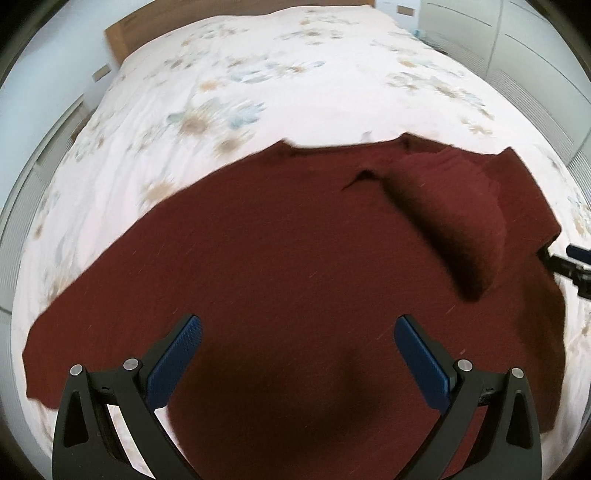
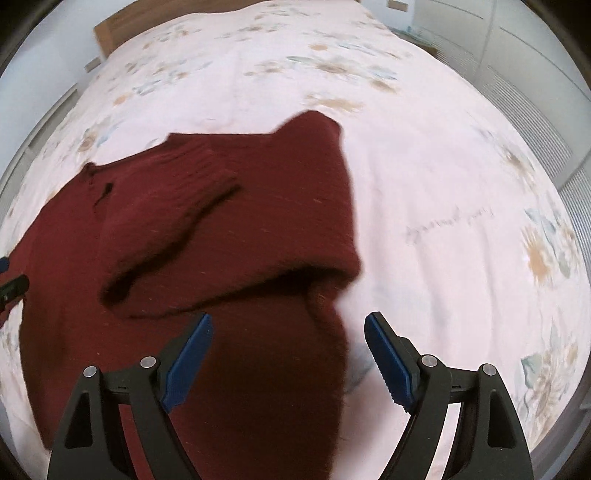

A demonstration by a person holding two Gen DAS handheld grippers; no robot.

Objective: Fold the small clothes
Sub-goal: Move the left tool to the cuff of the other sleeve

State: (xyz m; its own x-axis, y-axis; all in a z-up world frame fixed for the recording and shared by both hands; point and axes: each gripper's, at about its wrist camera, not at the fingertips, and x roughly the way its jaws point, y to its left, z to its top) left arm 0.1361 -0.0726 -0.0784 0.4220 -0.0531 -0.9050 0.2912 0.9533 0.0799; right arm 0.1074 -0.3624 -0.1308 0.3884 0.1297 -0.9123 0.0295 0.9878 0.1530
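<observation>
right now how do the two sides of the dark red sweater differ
The right side of the dark red sweater has its sleeve folded in across the body; the left side lies flat with no sleeve on top. The right edge shows a thick doubled fold; the left edge is a single layer. Both rest on the floral bedspread, with neither gripper holding them.

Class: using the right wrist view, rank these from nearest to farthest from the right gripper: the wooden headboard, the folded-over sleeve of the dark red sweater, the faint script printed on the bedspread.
From the right gripper:
1. Folded-over sleeve, just ahead, left.
2. Faint script, ahead, right.
3. Wooden headboard, far end, upper left.
</observation>
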